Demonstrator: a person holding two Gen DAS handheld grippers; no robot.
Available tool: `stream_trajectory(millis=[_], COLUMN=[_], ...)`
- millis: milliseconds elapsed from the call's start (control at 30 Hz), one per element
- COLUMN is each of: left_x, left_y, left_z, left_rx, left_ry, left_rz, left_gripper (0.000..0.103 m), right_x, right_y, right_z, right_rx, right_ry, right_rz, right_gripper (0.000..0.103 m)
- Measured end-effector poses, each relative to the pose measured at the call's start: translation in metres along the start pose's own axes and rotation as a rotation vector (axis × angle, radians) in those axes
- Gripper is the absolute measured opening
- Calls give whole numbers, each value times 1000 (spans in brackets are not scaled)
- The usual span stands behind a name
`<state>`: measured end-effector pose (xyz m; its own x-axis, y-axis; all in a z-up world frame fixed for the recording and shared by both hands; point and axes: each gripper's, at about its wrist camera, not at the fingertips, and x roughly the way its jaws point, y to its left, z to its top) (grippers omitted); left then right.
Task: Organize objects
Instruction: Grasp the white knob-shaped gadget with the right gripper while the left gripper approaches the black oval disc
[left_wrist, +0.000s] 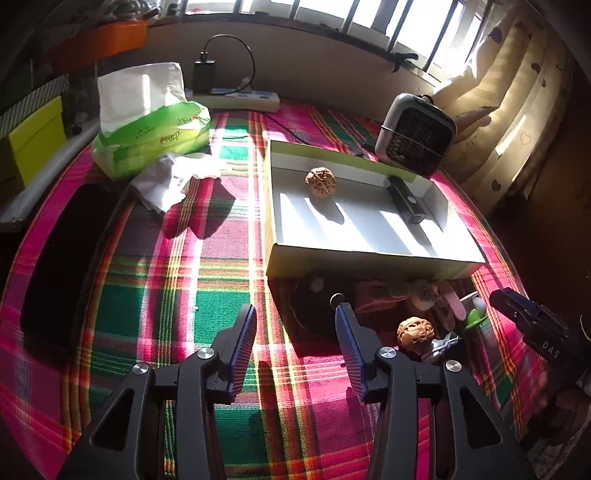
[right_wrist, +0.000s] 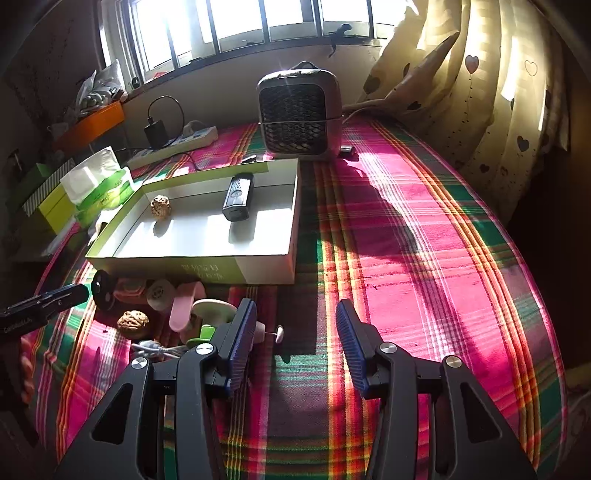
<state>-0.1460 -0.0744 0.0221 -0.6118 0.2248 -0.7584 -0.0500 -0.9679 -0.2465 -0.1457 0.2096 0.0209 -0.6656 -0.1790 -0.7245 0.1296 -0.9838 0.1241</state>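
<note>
A shallow white box with green rim (left_wrist: 369, 264) (right_wrist: 192, 264) sits on the plaid cloth. Inside it lie a walnut (left_wrist: 320, 181) (right_wrist: 161, 206) and a black device (left_wrist: 406, 201) (right_wrist: 238, 197). In front of the box is a pile of small items: a second walnut (left_wrist: 415, 332) (right_wrist: 133, 323), a pink piece (right_wrist: 183, 306), a round cream item (right_wrist: 159, 293), a black disc (right_wrist: 100, 287) and a white cable (right_wrist: 155, 349). My left gripper (left_wrist: 295, 328) is open and empty, left of the pile. My right gripper (right_wrist: 297, 325) is open and empty, right of the pile.
A tissue pack (left_wrist: 147, 118) (right_wrist: 98, 181), crumpled tissue (left_wrist: 170, 181), power strip with charger (left_wrist: 240, 98) (right_wrist: 173, 142) and small fan heater (left_wrist: 415, 134) (right_wrist: 299, 110) stand around the box. Yellow boxes (left_wrist: 33, 140) are at far left. Curtains (right_wrist: 480, 92) hang at right.
</note>
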Motion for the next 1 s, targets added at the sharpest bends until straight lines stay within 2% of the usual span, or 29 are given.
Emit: stream_trajectory(millis=[333,600,1000], left_x=[5,8,14], left_y=[-1,-3,-7], left_z=[-1,0,3], left_rx=[3,6,5], left_ry=[15,26,36], left_rz=[-4,-9,-48], left_gripper=[43,43,45], right_x=[13,23,27], right_y=[7,4,8], right_z=[-3,-7,-5], right_rx=[-16,-6,-69], right_ry=[43,81,85], right_rz=[41,28,-58], right_gripper=[47,51,51])
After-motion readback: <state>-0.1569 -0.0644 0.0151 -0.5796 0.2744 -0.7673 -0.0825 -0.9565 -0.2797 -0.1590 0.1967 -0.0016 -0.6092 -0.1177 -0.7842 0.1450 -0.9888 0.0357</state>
